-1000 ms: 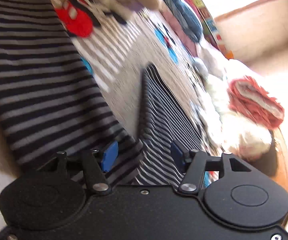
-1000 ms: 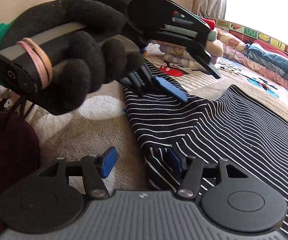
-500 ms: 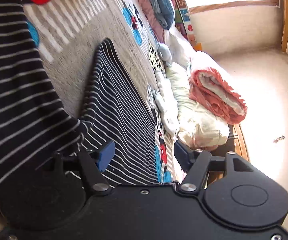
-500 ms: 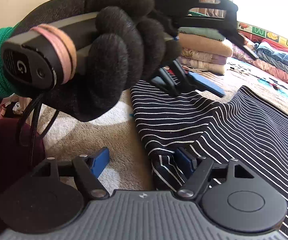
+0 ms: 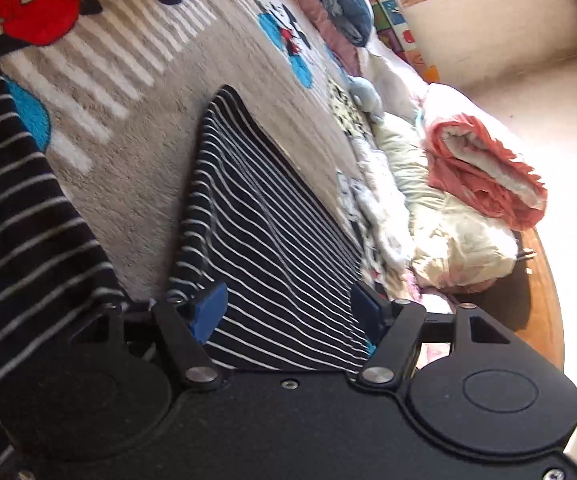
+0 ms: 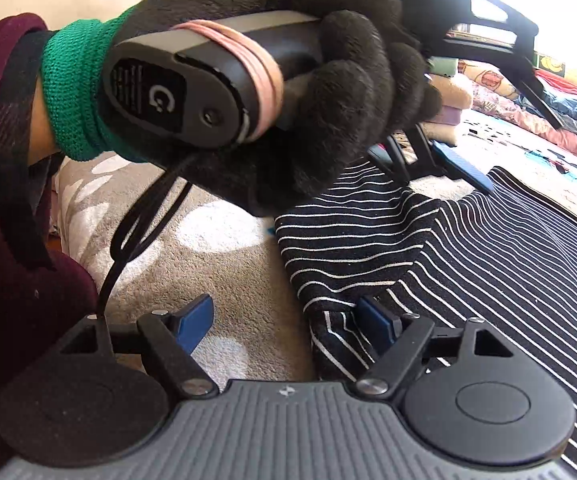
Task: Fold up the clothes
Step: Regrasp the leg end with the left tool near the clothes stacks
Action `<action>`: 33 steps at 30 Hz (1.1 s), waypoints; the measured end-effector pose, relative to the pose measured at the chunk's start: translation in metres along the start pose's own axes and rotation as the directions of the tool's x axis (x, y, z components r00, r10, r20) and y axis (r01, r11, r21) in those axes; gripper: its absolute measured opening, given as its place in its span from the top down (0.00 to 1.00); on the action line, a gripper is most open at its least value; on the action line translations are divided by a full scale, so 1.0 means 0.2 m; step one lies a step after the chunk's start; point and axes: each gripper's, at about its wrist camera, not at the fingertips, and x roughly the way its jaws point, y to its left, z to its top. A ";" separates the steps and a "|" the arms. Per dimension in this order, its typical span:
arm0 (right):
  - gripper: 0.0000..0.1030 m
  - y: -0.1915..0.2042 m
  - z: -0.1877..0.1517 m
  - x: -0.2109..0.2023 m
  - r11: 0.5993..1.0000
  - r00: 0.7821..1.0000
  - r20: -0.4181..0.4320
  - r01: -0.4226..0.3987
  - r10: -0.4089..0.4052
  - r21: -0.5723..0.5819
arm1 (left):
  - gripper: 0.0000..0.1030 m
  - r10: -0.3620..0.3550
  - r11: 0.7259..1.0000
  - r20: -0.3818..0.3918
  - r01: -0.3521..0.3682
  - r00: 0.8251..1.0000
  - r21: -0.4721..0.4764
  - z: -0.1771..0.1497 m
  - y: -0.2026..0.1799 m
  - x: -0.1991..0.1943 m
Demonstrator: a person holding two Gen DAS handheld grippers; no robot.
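Note:
A black garment with thin white stripes (image 6: 508, 264) lies spread on a patterned blanket. Its near corner is folded over (image 6: 352, 248). My right gripper (image 6: 284, 322) is open and low at that corner. The right pad (image 6: 374, 322) touches the cloth edge, and the left pad is over bare blanket. A black-gloved hand (image 6: 328, 92) holds my left gripper above the garment, and one blue finger (image 6: 462, 166) shows. In the left wrist view, my left gripper (image 5: 286, 310) is open over a striped panel (image 5: 264, 232), gripping nothing. More striped cloth (image 5: 12, 208) fills the left edge.
The grey cartoon-print blanket (image 5: 160, 92) covers the bed. A coral blanket (image 5: 488, 176) and a cream bundle (image 5: 460, 240) lie along the wooden bed edge (image 5: 544, 280). A folded stack of clothes (image 6: 448, 98) sits at the back. A maroon sleeve (image 6: 12, 280) is at the left.
The gloved hand with the left gripper has come closer to the right camera and risen. The left view has swung from the wide striped part to the narrower panel. The right gripper has barely moved.

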 end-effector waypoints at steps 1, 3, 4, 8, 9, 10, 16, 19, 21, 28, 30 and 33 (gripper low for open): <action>0.23 0.00 0.00 0.00 1.000 1.000 -0.002 -0.002 0.002 0.001 | 0.39 0.075 0.997 0.044 -0.076 0.996 0.011 0.03 0.03 0.02; 0.23 0.00 0.00 0.00 1.000 1.000 -0.006 -0.008 0.008 0.005 | 0.40 0.073 0.993 0.110 -0.063 0.991 -0.098 0.12 0.13 -0.06; 0.23 0.00 0.00 -0.01 1.000 1.000 -0.006 -0.011 0.011 0.007 | 0.37 0.026 0.995 0.144 -0.012 0.989 -0.095 0.15 0.14 -0.14; 0.23 0.00 0.00 -0.03 1.000 1.000 -0.007 -0.023 0.023 0.018 | 0.37 0.094 0.995 0.293 -0.095 0.951 -0.011 0.23 0.18 -0.47; 0.23 0.00 0.00 -0.03 0.999 1.000 -0.007 -0.025 0.025 0.020 | 0.37 0.119 0.993 0.326 -0.117 0.938 -0.025 0.26 0.22 -0.54; 0.23 -0.01 0.00 -0.03 0.999 1.000 -0.006 -0.026 0.026 0.021 | 0.37 0.149 0.989 0.359 -0.145 0.921 -0.041 0.28 0.27 -0.61; 0.25 0.01 0.02 -0.02 1.000 1.000 0.016 -0.002 0.003 -0.016 | 0.38 0.404 0.910 0.438 -0.404 0.803 -0.098 0.36 0.54 -0.83; 0.25 0.01 0.03 -0.01 0.999 0.999 0.033 0.014 -0.013 -0.042 | 0.39 0.416 0.907 0.414 -0.404 0.810 -0.120 0.36 0.62 -0.80; 0.25 0.00 0.03 0.01 0.999 0.999 0.027 0.023 -0.022 -0.043 | 0.41 0.423 0.905 0.397 -0.404 0.814 -0.136 0.35 0.67 -0.78; 0.25 -0.04 0.02 0.03 1.000 0.999 0.031 0.008 -0.008 0.013 | 0.98 0.438 0.898 0.393 -0.414 0.809 -0.149 0.36 0.71 -0.71; 0.25 -0.06 0.02 0.03 0.999 0.999 0.035 -0.001 0.000 0.034 | 0.98 0.422 0.902 0.446 -0.413 0.790 -0.122 0.34 0.65 -0.77; 0.24 -0.09 0.02 0.02 0.997 0.999 0.032 -0.033 0.031 0.067 | 0.98 0.395 0.910 0.523 -0.400 0.756 -0.110 0.31 0.60 -0.88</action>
